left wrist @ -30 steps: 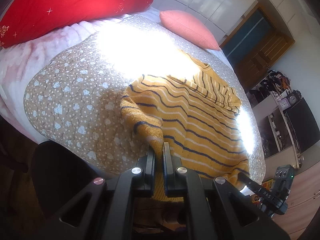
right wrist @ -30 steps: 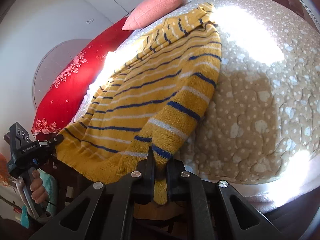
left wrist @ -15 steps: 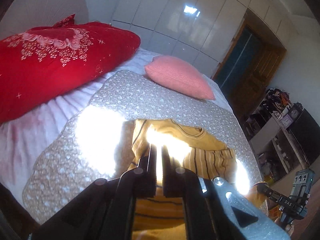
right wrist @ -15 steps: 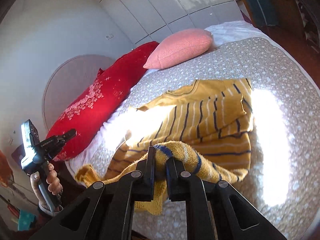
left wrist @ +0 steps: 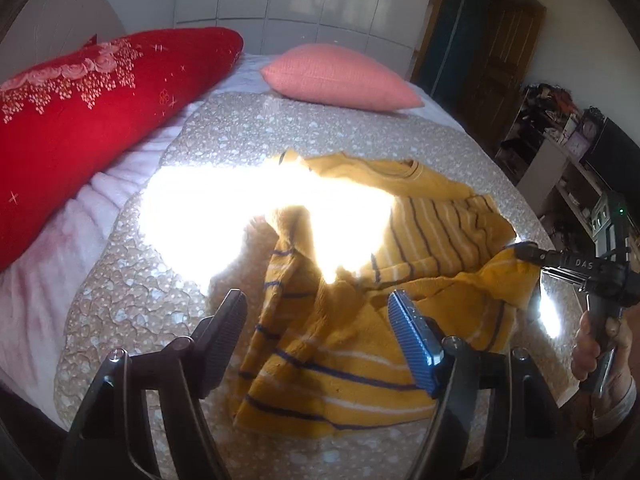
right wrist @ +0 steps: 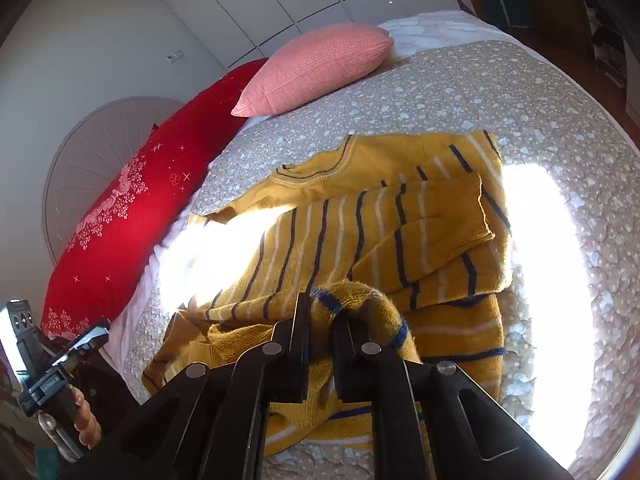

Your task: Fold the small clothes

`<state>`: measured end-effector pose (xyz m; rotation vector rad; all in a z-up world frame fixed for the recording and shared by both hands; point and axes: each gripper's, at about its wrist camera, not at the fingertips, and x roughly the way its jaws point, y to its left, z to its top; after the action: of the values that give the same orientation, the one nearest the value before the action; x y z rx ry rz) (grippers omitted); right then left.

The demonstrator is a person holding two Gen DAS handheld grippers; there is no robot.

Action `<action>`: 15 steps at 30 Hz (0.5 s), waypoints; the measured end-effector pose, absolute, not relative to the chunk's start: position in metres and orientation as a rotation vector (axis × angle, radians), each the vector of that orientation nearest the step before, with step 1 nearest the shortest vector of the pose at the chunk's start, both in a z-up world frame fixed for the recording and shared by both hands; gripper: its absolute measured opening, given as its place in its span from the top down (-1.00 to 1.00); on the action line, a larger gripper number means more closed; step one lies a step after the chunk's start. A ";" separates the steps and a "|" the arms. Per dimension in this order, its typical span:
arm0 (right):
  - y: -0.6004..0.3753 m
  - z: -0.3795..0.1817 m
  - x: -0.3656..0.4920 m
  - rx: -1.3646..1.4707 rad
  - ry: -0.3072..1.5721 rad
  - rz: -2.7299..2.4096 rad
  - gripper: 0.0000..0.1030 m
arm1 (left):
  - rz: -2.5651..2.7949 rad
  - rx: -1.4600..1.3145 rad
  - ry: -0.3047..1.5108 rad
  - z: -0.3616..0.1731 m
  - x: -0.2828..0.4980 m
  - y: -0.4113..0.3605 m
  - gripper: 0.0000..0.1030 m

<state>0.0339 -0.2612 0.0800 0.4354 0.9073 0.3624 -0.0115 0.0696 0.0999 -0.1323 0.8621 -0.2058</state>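
Observation:
A small yellow sweater with navy and white stripes (left wrist: pixel 432 236) lies on the beige dotted quilt (left wrist: pixel 168 280), its lower half folded up over its chest and bunched. My left gripper (left wrist: pixel 320 316) is open and empty, just above the sweater's near fold. My right gripper (right wrist: pixel 322 320) is shut on a fold of the sweater's hem (right wrist: pixel 360 300); it also shows at the right of the left wrist view (left wrist: pixel 524 250), holding a corner of the sweater. The collar (right wrist: pixel 316 172) points toward the pillows. Bright sun patches wash out part of the fabric.
A long red embroidered pillow (left wrist: pixel 92 92) lies along the left side and a pink cushion (left wrist: pixel 340 76) at the head of the bed. A wooden door (left wrist: pixel 480 48) and cluttered shelves (left wrist: pixel 560 128) stand to the right. The quilt's near edge (left wrist: pixel 280 456) drops off below the grippers.
Both grippers carried the sweater's hem up and forward over its body. The left gripper has opened and let go of the sweater; the right gripper stays shut on it.

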 end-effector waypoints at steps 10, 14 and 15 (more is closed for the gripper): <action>-0.256 0.086 0.024 0.366 0.904 0.345 0.81 | -0.252 -0.063 1.031 0.037 0.021 0.042 0.89; -0.253 0.093 0.019 0.321 0.871 0.335 0.81 | -0.240 -0.123 0.958 0.064 0.009 0.052 0.90; -0.253 0.096 0.018 0.318 0.859 0.336 0.81 | -0.241 -0.146 0.931 0.076 0.006 0.056 0.90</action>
<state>0.0179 -0.2532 0.0964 0.3176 0.8592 0.3363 0.0061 0.0564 0.0762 -0.1458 0.9305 -0.2413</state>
